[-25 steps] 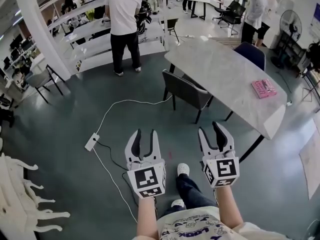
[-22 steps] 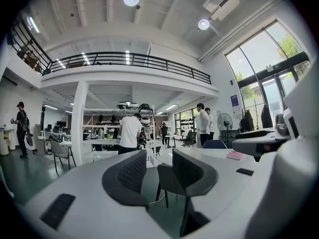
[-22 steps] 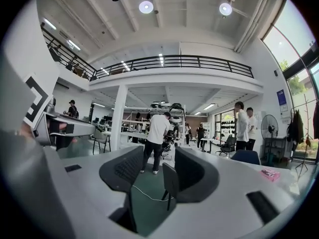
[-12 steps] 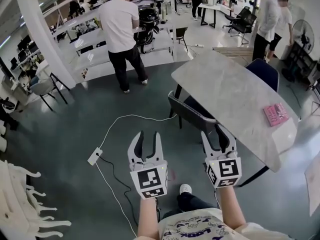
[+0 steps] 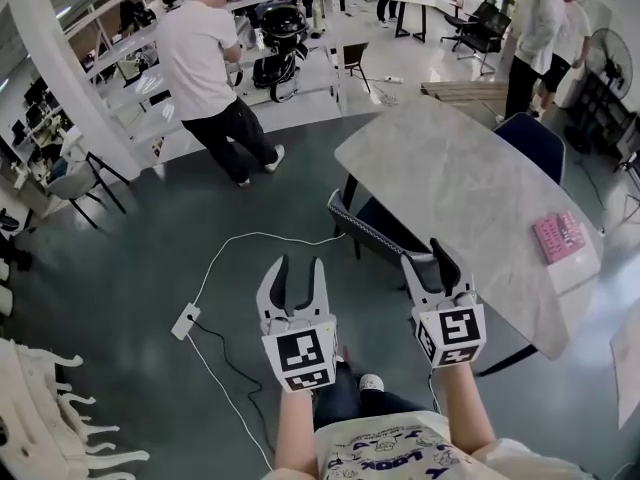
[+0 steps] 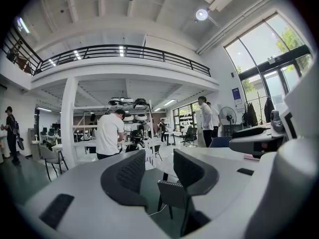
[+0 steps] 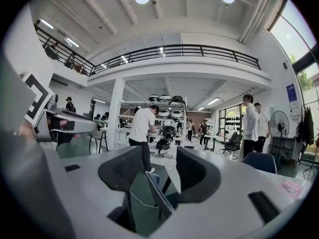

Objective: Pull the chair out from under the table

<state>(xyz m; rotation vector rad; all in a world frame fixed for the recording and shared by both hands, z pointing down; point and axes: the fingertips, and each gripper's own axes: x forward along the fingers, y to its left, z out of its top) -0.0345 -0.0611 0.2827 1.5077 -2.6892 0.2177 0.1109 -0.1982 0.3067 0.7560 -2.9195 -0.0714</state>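
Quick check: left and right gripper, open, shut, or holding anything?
Left gripper: open, jaws just widened, nothing between them.
Right gripper: open, jaws just widened, chair ahead, not gripped.

No word or number can be read for certain anywhere. The left marker cube (image 5: 297, 356) shows a black-and-white square code pattern on its upper face, blocks rather than letters, and the right marker cube (image 5: 457, 333) shows a different pattern of the same kind. The shirt (image 5: 390, 455) at the bottom edge of the head view carries a dark print with large block letters, cut off and too distorted to spell out. A blue sign (image 6: 235, 95) hangs on the wall beside the tall windows; its writing is too small to read. The pink item (image 5: 558, 236) on the tabletop (image 5: 450, 178) has rows of tiny marks, illegible.
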